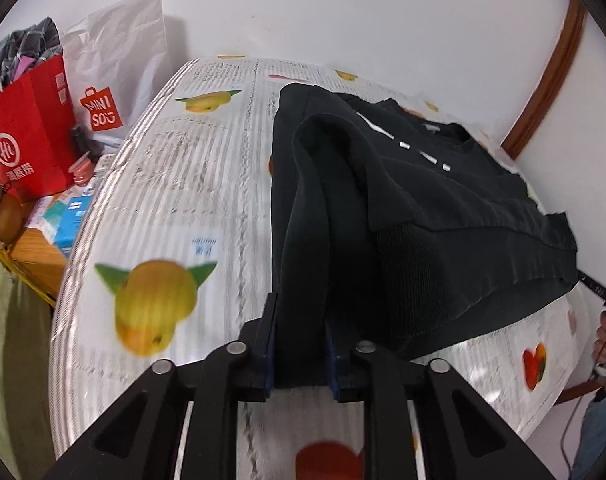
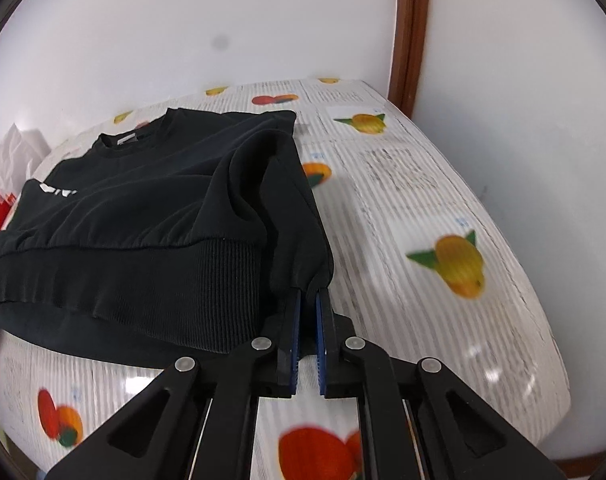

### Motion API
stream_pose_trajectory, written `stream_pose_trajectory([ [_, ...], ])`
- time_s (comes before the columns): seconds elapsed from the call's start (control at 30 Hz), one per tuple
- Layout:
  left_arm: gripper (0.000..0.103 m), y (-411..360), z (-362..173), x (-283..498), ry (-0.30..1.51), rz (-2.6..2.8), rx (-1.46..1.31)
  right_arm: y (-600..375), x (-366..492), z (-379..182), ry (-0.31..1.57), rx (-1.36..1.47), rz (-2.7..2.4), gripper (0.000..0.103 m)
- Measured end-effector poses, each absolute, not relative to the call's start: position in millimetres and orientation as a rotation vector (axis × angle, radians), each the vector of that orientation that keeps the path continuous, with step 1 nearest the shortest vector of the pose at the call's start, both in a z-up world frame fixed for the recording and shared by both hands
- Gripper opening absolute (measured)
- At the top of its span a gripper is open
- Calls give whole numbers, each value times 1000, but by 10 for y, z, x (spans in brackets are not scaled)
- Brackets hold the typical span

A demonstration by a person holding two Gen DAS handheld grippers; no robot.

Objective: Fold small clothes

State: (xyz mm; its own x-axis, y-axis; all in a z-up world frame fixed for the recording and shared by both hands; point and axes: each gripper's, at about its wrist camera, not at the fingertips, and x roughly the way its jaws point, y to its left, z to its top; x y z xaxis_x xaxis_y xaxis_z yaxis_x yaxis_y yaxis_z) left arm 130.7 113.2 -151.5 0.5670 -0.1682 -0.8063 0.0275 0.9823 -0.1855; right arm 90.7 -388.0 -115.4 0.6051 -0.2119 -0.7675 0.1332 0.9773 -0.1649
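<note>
Fingers point(image 1: 269, 322) of both grippers level, clamped on sweatshirt point(image 1: 415, 200) sleeves

Count: one black long-sleeved sweatshirt with white chest lettering point(image 1: 443, 200); two black two-finger grippers, left point(image 1: 301, 344) and right point(image 2: 307, 336); one fruit-printed white striped tablecloth point(image 1: 175, 200); two shopping bags – one red paper point(image 1: 27, 140), one white plastic with red logo point(image 1: 115, 64); two brown kiwifruit point(image 1: 7, 216).
</note>
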Motion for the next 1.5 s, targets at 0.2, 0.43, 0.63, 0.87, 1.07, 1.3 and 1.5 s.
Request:
stream_pose_trajectory([
  [0.2,32,1169,-1313,1120,917,-105,-139,-3679,638,-899,824,-94,-155,11],
  [0.43,39,1058,-1116,970,827,-152,-133,-3184,680,-1067,849,-52,22,13],
  [0.63,38,867,-1240,958,865,-248,-138,-3015,858,-1500,932,-29,45,8],
  [0.87,33,537,-1385,1023,909,-354,-111,-3033,918,-1579,963,23,31,8],
  [1.07,32,295,-1546,1255,966,-365,-118,-3044,922,-1584,995,27,30,6],
  [1.3,32,177,-1522,1449,967,-344,-115,-3036,950,-1581,1024,32,19,5],
  [1.5,32,252,-1505,1501,957,-344,-156,-2994,1004,-1560,1067,19,11,5],
])
